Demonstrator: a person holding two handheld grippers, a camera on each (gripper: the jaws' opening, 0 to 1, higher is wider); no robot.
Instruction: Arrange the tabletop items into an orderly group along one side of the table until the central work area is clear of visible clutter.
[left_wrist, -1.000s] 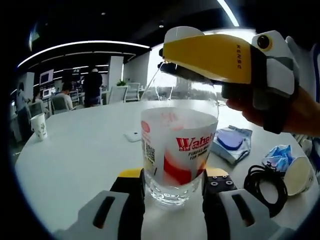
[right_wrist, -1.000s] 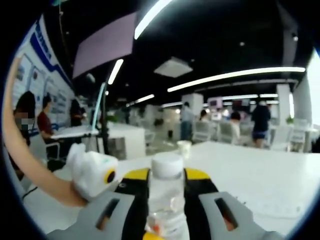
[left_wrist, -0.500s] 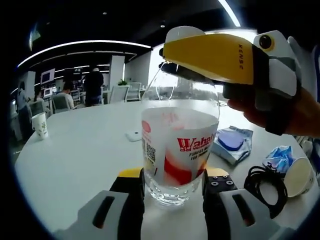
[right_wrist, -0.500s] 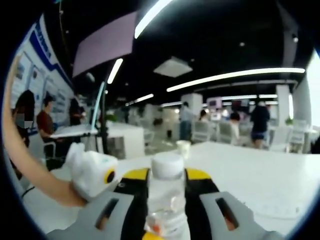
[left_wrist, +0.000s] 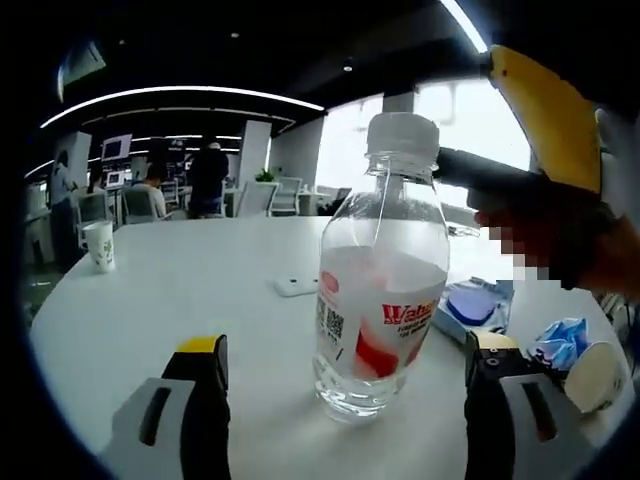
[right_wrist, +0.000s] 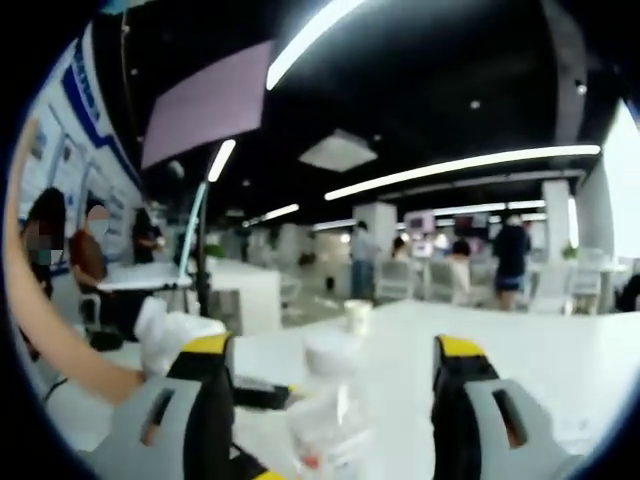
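Note:
A clear water bottle (left_wrist: 378, 300) with a white cap and a red-lettered label stands upright on the white round table (left_wrist: 150, 300). My left gripper (left_wrist: 347, 350) is open, its jaws wide on either side of the bottle and not touching it. The right gripper (left_wrist: 545, 115), yellow and held by a hand, hovers up and to the right of the cap. In the right gripper view the bottle's cap (right_wrist: 333, 356) sits blurred and low between the jaws of my open right gripper (right_wrist: 335, 348). The left gripper's white body (right_wrist: 172, 335) is at the left.
A paper cup (left_wrist: 100, 245) stands far left on the table, and a small white flat object (left_wrist: 297, 286) lies behind the bottle. To the right lie a blue packet (left_wrist: 468, 302), a crumpled blue wrapper (left_wrist: 560, 335) and a tipped cup (left_wrist: 595, 375). People sit in the background.
Both grippers have opened and let go of the bottle. The right gripper has drawn away from the cap, and the left view has shifted so the whole bottle shows.

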